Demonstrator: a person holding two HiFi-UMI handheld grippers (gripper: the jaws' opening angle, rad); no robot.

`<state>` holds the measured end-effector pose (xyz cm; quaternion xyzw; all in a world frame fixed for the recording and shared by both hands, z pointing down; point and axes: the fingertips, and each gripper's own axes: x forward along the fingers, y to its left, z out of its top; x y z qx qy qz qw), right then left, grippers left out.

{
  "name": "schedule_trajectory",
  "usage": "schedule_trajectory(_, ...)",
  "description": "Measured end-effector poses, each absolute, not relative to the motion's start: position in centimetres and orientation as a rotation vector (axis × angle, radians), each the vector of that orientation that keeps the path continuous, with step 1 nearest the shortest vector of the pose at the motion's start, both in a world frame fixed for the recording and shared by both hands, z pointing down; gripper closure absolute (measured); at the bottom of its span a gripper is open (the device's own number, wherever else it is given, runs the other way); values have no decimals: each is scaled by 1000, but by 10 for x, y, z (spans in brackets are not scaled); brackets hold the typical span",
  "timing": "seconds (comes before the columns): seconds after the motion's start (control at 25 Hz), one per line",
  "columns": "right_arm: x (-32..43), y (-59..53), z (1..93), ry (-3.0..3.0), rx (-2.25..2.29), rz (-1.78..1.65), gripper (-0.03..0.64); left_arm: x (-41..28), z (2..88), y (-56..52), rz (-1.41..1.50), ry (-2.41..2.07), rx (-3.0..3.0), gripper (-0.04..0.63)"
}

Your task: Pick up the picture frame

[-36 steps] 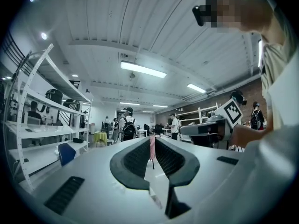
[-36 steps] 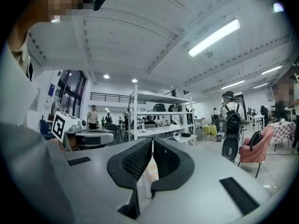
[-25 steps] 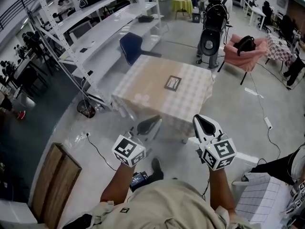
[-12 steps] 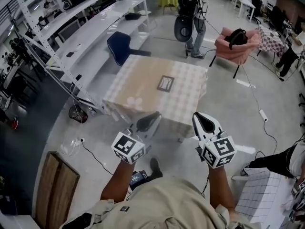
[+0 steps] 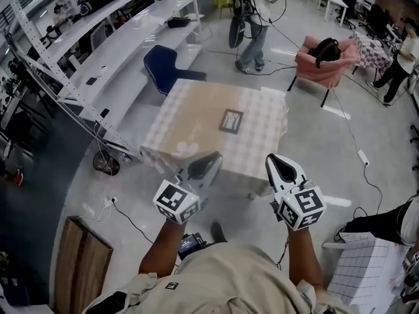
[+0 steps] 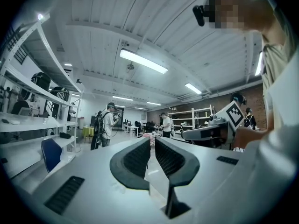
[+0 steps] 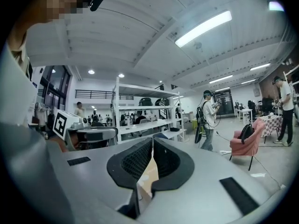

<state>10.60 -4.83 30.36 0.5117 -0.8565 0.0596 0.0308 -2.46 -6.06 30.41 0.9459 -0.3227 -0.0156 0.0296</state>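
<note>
Checked-cloth table [image 5: 196, 120] carries 1 picture frame [image 5: 230, 120], lying flat

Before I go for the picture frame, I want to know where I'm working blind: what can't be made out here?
- picture frame: in the head view it is too small to tell what it shows or how thick its edge is.
- The frame up close: neither gripper view shows it, as each housing fills the lower half.
- Legs under the checked cloth: in the head view they are hidden by its hanging edges.
</note>
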Motion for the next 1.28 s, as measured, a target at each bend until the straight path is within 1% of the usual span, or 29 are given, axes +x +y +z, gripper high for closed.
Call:
schedule_trajectory(0.64, 47, -127, 301, -2548, 1655, 157, 588, -87, 301, -156, -151, -910, 2937, 554)
schedule_trajectory(1.28, 50, -170, 315, -2520, 1704, 163, 588, -85, 314, -199, -113, -872, 2961, 554)
